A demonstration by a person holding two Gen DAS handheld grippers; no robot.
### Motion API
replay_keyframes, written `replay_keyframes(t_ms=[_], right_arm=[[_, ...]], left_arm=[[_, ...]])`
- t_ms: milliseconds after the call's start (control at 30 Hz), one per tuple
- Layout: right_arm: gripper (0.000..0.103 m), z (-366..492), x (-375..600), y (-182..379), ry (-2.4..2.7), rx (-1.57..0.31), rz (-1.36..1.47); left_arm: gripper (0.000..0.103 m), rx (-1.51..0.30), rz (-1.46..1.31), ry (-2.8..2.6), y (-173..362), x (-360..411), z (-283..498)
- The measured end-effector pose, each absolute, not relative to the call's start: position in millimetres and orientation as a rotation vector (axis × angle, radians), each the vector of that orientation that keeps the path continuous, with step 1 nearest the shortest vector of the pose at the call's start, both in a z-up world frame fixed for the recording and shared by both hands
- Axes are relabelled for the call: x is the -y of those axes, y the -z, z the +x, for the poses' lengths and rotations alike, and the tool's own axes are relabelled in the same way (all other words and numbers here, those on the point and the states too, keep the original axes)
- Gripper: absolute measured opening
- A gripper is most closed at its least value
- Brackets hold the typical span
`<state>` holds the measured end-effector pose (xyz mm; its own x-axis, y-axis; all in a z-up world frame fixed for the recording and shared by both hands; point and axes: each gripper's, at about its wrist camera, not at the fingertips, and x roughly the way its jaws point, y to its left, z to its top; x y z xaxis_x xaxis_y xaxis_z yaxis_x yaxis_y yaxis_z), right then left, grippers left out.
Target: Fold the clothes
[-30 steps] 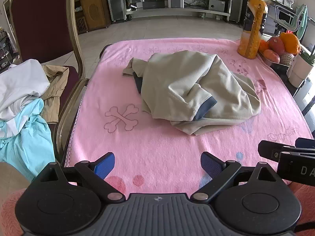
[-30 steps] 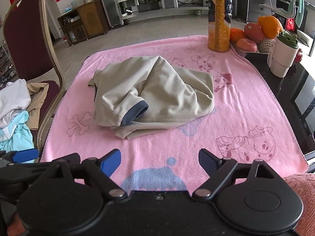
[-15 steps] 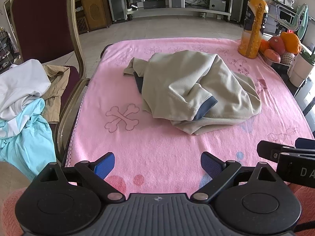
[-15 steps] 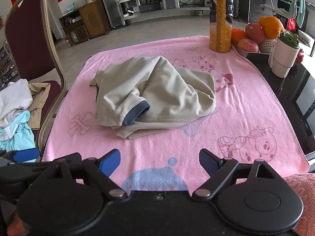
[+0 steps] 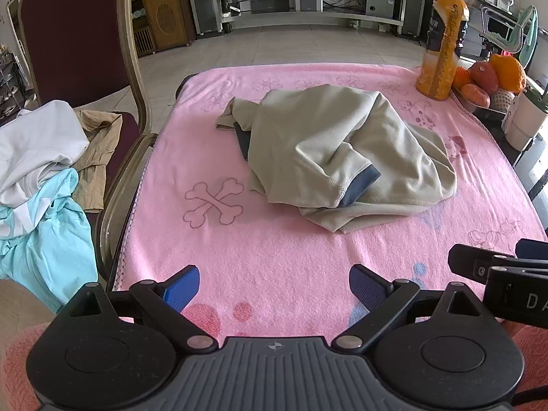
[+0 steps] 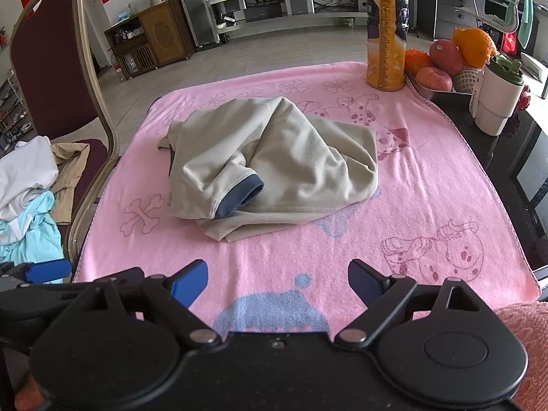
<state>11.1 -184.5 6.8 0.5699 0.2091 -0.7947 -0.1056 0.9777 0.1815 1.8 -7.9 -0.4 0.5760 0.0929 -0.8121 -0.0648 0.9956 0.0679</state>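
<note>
A crumpled beige shirt (image 5: 328,150) (image 6: 274,167) with dark blue sleeve cuffs lies bunched in the middle of a pink towel (image 5: 274,250) (image 6: 428,188) spread over the table. Over the towel's near edge my left gripper (image 5: 274,282) stands open, short of the shirt, with nothing between its blue pads. My right gripper (image 6: 277,281) is open too, also at the near edge and clear of the shirt. Each gripper shows at the edge of the other's view, side by side.
A chair (image 5: 82,34) (image 6: 51,54) to the left carries a heap of white, tan and light blue clothes (image 5: 41,171) (image 6: 27,188). At the far right stand an orange juice bottle (image 5: 443,37) (image 6: 387,30), a fruit tray (image 6: 445,65) and a white cup (image 6: 498,99).
</note>
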Motion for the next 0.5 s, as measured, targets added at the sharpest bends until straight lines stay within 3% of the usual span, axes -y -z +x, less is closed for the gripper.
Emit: replay_keyframes(t_ms=[500], right_arm=[[0.091,13.1,185.0,-4.4,-0.189,-0.956,0.125]], left_arm=[[0.095,-0.964,0.029,-0.085,3.9,6.1,3.7]])
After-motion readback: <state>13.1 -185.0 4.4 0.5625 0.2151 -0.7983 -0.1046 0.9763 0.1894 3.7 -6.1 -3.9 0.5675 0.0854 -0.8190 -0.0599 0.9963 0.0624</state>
